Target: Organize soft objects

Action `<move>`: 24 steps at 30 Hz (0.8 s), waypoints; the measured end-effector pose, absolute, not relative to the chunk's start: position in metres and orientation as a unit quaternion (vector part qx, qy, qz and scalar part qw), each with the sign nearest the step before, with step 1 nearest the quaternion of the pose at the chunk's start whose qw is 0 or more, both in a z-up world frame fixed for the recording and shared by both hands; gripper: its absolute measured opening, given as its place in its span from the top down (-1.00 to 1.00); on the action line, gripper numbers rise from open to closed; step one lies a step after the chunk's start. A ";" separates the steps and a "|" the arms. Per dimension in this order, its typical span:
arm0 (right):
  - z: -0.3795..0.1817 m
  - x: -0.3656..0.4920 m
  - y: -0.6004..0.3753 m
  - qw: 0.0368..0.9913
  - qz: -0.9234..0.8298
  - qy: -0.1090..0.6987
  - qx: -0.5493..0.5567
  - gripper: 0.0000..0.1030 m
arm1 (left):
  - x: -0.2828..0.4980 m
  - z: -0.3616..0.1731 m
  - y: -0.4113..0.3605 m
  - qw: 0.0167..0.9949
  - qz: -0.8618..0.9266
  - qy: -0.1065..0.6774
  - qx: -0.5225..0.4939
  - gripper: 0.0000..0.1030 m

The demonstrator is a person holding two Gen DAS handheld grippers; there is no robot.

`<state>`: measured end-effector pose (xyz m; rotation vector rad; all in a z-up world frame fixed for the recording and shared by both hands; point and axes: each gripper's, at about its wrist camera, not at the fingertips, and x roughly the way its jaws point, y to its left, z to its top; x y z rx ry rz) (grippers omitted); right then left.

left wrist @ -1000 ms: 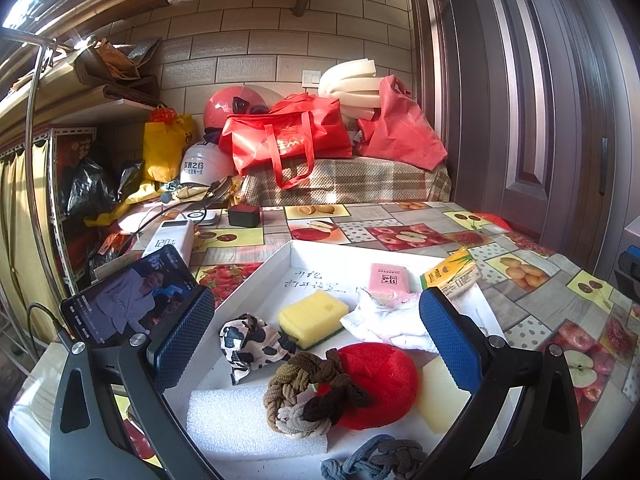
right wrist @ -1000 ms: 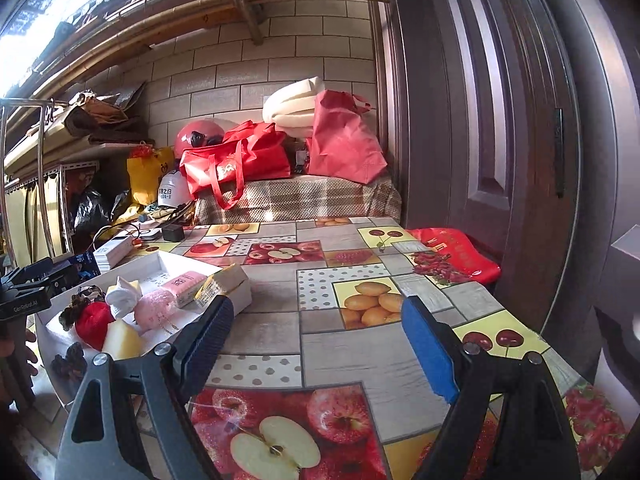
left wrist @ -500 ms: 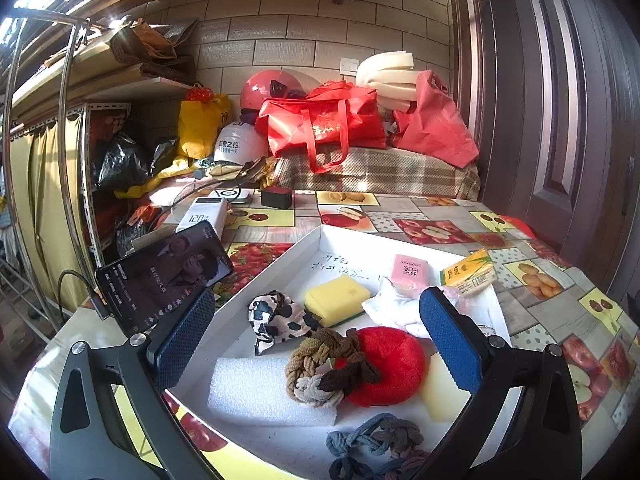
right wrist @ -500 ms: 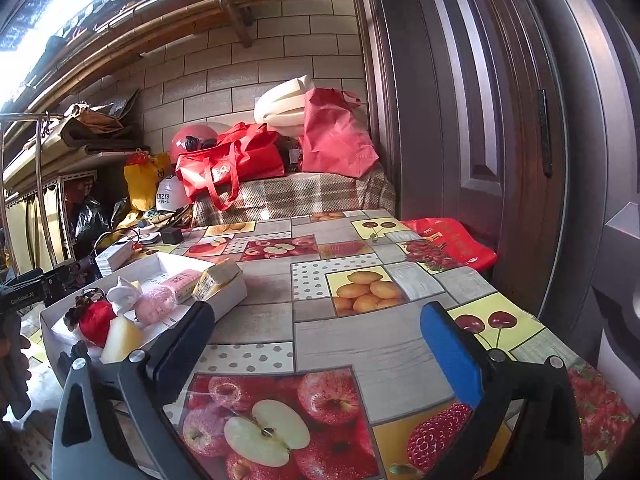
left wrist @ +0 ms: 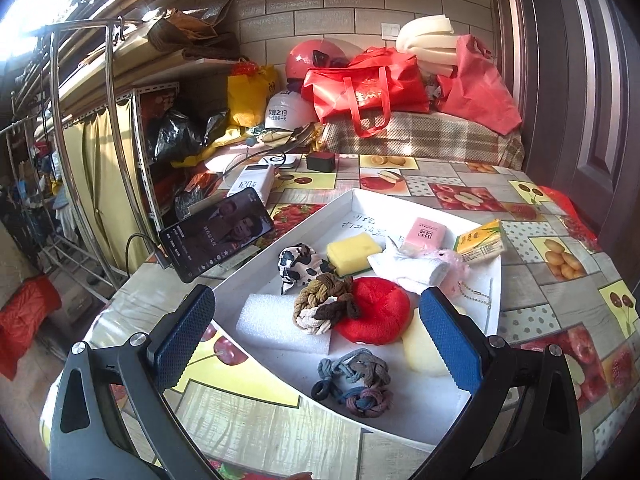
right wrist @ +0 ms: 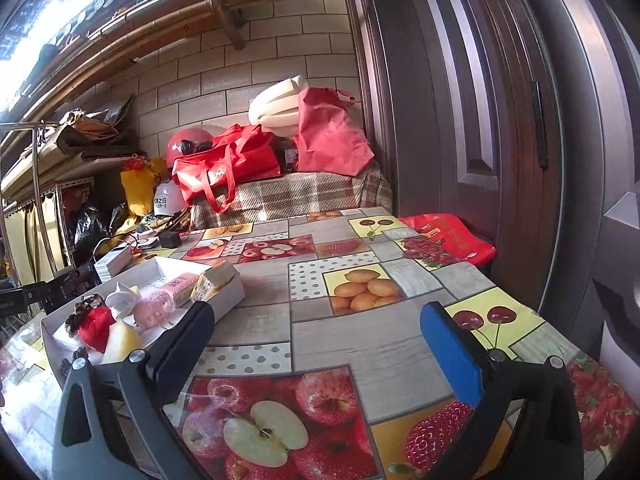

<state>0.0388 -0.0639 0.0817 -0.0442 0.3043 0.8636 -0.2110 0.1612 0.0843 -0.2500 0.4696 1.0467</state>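
The soft things lie together in a shallow white tray (left wrist: 494, 280) on a table covered with a fruit-print cloth (right wrist: 360, 344). Near the tray's middle sits a red round cushion (left wrist: 378, 310), with a brown and cream braided knot (left wrist: 322, 306) touching its left side and resting partly on a white foam block (left wrist: 276, 324). Nearer the camera lies a blue-grey braided cord (left wrist: 356, 380), and to the right of the cushion a pale yellow sponge (left wrist: 420, 350) shows partly behind a gripper finger. Farther back are a cow-print cloth (left wrist: 298, 266), a yellow and green sponge (left wrist: 354, 252), a crumpled white cloth (left wrist: 408, 266), a pink tissue pack (left wrist: 424, 234) and a yellow tissue pack (left wrist: 480, 242) leaning at the tray's far right rim. The left gripper (left wrist: 316, 338) hovers over the tray's near end with its blue pads spread wide and nothing between them. The right gripper (right wrist: 316, 344) hangs over bare tablecloth to the right of the tray, its jaws also wide apart and empty. A phone (left wrist: 218, 236) with a lit screen leans just left of the tray.
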 end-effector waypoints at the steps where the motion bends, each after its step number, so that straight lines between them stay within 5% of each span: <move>1: 0.082 0.039 -0.065 0.897 0.417 0.147 -0.019 -1.00 | -0.211 0.087 0.157 0.835 0.493 0.217 -0.111 -1.00; 24: 0.082 0.047 -0.074 0.893 0.421 0.159 0.015 -1.00 | -0.179 0.081 0.126 0.846 0.453 0.266 -0.092 -1.00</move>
